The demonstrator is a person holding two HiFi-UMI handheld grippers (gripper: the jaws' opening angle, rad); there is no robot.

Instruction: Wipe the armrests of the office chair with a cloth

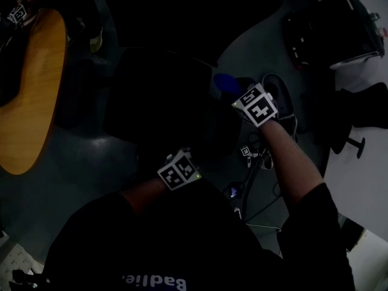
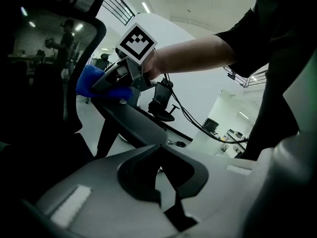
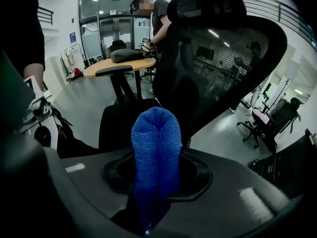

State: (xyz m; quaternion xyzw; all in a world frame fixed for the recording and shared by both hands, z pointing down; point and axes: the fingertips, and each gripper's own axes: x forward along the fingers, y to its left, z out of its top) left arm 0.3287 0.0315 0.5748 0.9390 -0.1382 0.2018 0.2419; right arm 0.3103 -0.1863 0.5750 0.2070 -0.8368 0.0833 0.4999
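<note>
The office chair (image 3: 225,58) fills the space ahead of your right tongs (image 3: 156,195), its black mesh back rising up and to their right with the dark seat just beyond the tips. From the head view it lies between and beyond both tongs as a dark mass (image 1: 163,96). Further off behind the chair, past your right tongs, stands a round wooden surface (image 3: 119,63) with a dark bag on it, and a person (image 3: 157,14) stands at its far side. The head view shows that same surface (image 1: 33,90) far off to the left of your left tongs (image 1: 179,170). The near armrest (image 2: 136,122) runs away from your left tongs as a dark sloping bar, and the opposite armrest (image 3: 114,71) shows across the seat from your right tongs. Your left tongs (image 2: 163,182) are closed tip to tip with nothing between them, held low and near the end of that bar. Your right tongs (image 2: 113,81) are clenched on the blue cloth (image 3: 157,148). It bulges out past their tips in a folded wad. Seen from your left tongs, the cloth (image 2: 89,81) sits at the far end of the near armrest, against its top.
</note>
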